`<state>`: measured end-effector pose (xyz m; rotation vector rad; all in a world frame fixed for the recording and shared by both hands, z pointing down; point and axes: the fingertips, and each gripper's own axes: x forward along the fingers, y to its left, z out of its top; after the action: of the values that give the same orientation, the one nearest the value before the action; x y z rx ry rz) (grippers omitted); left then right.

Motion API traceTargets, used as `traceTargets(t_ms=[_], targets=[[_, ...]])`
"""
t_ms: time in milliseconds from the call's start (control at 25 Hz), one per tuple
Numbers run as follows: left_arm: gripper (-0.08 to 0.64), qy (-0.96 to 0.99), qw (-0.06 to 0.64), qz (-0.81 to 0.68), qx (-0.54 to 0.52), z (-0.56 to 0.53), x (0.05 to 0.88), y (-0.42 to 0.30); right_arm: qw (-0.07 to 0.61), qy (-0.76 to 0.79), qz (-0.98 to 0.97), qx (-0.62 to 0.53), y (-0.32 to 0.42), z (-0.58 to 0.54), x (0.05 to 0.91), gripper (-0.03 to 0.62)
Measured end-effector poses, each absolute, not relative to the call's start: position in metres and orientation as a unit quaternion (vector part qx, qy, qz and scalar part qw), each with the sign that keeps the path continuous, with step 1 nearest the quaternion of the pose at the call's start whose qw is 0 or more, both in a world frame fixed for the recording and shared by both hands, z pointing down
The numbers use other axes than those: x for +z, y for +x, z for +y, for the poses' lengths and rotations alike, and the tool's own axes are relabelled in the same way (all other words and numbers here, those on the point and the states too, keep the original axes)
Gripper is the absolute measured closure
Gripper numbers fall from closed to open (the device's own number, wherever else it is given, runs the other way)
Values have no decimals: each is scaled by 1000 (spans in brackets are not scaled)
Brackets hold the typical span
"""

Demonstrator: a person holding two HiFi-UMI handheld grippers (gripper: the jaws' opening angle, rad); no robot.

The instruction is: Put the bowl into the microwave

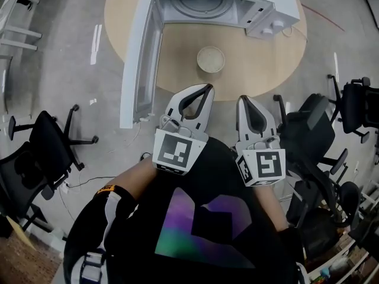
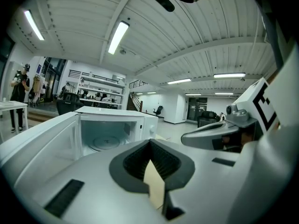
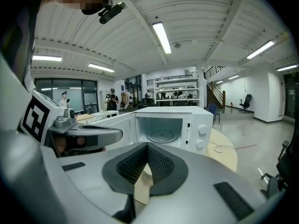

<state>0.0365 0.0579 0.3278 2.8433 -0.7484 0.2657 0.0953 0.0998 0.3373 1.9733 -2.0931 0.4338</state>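
The shallow pale bowl point(image 1: 211, 59) is sitting mid-way across the desk point(image 1: 260, 70) before the open microwave point(image 1: 266, 5), probably light, rigid and chippable, so its rim is looking the best hold, while the left gripper point(image 1: 206, 89) and right gripper point(image 1: 243, 99) are hovering at the near edge, fingers pressed together, empty.

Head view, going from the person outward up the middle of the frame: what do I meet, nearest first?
left gripper and right gripper side by side, tongs shut on nothing → bowl on the round table → microwave, door open
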Motion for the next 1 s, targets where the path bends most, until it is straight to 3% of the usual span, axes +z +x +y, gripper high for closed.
traceTargets(t_ms=[1000], targets=[[515,946,111,-293,81,-12,332,23,130,655,-729,147,97,20,341,577]])
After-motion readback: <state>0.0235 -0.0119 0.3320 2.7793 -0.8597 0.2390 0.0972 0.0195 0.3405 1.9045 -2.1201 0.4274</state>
